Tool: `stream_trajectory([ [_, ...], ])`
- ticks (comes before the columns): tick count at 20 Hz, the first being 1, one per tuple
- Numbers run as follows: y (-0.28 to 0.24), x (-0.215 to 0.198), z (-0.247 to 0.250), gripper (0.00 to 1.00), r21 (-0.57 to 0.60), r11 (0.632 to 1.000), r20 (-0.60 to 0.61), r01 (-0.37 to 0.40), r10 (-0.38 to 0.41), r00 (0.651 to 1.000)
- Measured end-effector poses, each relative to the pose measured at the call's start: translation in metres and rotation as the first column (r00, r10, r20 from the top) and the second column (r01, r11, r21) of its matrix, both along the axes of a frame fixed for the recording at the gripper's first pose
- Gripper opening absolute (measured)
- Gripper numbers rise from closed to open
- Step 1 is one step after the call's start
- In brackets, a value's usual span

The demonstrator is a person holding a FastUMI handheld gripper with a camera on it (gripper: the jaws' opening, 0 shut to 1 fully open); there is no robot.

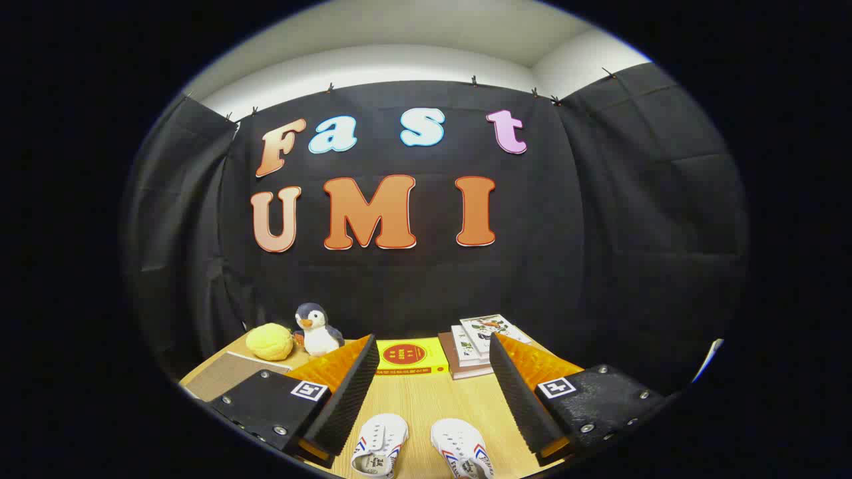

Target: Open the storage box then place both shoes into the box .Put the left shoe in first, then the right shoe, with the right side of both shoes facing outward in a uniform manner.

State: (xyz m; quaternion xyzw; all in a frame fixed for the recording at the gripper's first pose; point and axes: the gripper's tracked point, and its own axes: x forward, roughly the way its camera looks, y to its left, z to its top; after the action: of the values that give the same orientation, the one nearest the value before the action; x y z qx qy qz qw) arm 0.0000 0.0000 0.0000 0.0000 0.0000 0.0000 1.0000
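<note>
gripper (432,392) hovers with jaws spread wide, holding nothing; between them on the pale wooden tabletop (426,406) sit two white canvas shoes (381,444) side by side, flat yellow box (411,357) beyond.

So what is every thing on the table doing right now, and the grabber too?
gripper: fingers wide open, holding nothing
left-hand shoe: on the table between the fingers, laced, toe pointing away
right-hand shoe: beside it, not touching, laced
yellow box: shut, lying flat beyond the fingers
books: stacked, closed
penguin toy: standing upright
yellow ball: resting beside the penguin
</note>
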Motion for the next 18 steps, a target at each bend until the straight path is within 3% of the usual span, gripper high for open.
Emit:
stream_trajectory([
  [12,0.012,-0.031,-0.009,0.99,0.014,0.999,-0.033,0.04,-0.04,0.999],
  [18,0.014,-0.017,-0.011,0.99,0.068,0.996,-0.091,-0.066,0.072,0.993],
])
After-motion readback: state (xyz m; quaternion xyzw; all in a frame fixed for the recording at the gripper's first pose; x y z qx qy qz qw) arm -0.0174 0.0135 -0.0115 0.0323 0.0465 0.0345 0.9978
